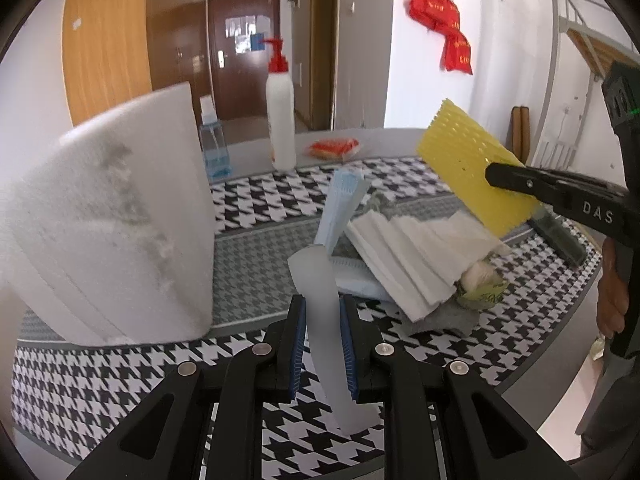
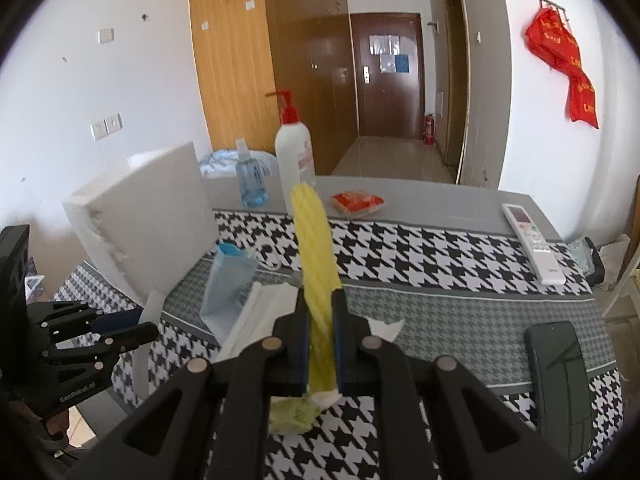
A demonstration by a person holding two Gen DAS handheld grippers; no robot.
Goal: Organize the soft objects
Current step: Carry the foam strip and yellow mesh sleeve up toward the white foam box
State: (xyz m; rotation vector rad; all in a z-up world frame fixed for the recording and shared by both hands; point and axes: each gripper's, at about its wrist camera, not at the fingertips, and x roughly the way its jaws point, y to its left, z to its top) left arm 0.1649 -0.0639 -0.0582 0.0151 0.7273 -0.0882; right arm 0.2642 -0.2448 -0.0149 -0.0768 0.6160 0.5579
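My left gripper [image 1: 323, 304] is shut on a thin white foam strip [image 1: 320, 280] that stands up between its blue pads, above the houndstooth cloth. My right gripper [image 2: 320, 296] is shut on a yellow foam net sleeve [image 2: 314, 248], held edge-on and lifted off the table; from the left wrist view the yellow sleeve [image 1: 468, 168] hangs above the pile. The pile holds folded white tissues [image 1: 408, 256], a blue face mask [image 1: 344, 204], a green-white wad [image 1: 480, 284] and a grey cloth [image 1: 448, 320]. A large white foam block [image 1: 120, 232] stands tilted on the left.
A white pump bottle [image 2: 294, 152], a blue spray bottle [image 2: 250, 180] and a red packet [image 2: 356, 202] stand along the table's far edge. A white remote [image 2: 532, 240] and a dark phone [image 2: 560, 368] lie on the right. A person's hand [image 1: 612, 300] holds the right gripper.
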